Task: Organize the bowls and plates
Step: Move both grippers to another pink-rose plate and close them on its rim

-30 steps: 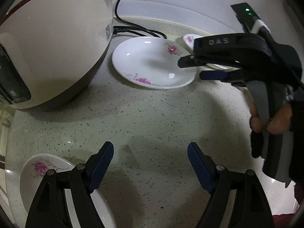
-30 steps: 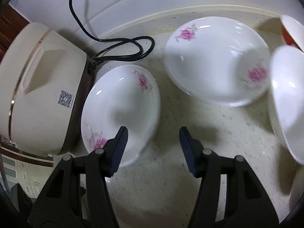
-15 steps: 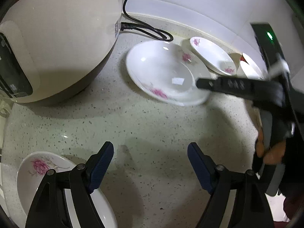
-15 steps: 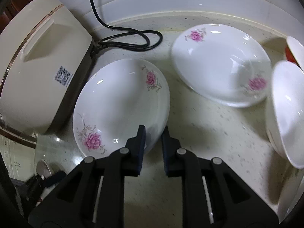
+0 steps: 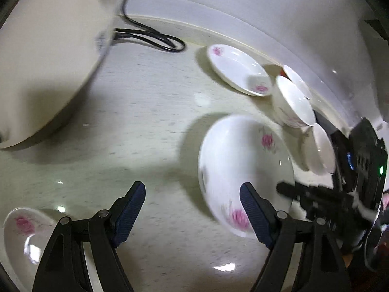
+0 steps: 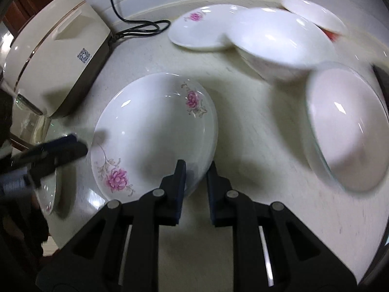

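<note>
Under both grippers we see the pale speckled stone countertop [image 5: 150, 126], which runs back to a white wall. Far to the left of our right gripper [image 6: 195, 185] stands the cream plastic rice cooker [image 6: 56, 56] with a gold trim line and a square code sticker; its black power cord [image 6: 143, 28] loops on the counter behind it.

Next in size is the white shallow ceramic plate with pink flowers [image 6: 155, 133]. Our right gripper has its jaws clamped on this plate's near rim, one blue-padded finger inside the rim and the other outside. The plate sits tilted, and whether its far edge touches the counter we cannot tell.

To the right of that gripper sits a white ceramic bowl [image 6: 345, 131], blurred, and ahead of it a second white bowl [image 6: 279, 39]. Further ahead and left lies a smaller white flowered plate [image 6: 197, 30], flat, near the wall. A bowl with a red outside [image 6: 328, 28] shows behind, mostly hidden.

Our left gripper [image 5: 193, 209] hangs above bare counter with its jaws wide apart and nothing between them. Left of it, at the frame's edge, lies another white flowered dish [image 5: 22, 233].
</note>
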Motion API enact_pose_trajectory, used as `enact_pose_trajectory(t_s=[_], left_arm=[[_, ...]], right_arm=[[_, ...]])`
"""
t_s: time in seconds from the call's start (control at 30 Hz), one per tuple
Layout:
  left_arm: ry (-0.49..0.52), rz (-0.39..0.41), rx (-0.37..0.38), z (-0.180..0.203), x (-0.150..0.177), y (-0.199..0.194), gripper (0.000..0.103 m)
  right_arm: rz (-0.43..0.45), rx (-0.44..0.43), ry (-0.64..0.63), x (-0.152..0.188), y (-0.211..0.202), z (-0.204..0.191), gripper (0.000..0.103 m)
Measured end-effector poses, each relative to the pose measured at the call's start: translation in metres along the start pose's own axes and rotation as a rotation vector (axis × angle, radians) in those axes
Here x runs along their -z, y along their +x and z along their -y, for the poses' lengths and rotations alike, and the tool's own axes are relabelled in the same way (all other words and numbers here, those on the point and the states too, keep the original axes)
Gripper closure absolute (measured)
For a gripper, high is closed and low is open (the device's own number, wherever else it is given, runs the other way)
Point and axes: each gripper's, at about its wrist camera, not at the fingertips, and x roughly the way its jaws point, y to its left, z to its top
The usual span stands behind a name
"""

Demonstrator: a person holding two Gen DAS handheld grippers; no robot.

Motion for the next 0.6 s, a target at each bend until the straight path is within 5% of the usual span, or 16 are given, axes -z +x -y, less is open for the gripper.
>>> enact_pose_trajectory(t_s=[0.4, 0.6], left_arm=[[0.129, -0.084, -0.001, 0.05, 0.006, 0.036, 0.022], [0.162, -0.074, -0.028, 0.056, 0.005, 0.041, 0.031]], right_arm=[[-0.01, -0.027, 0.176, 0.037, -0.028, 0.043, 0.076], [-0.005, -0.042, 0.153, 0.036, -0.027, 0.033, 0.057]])
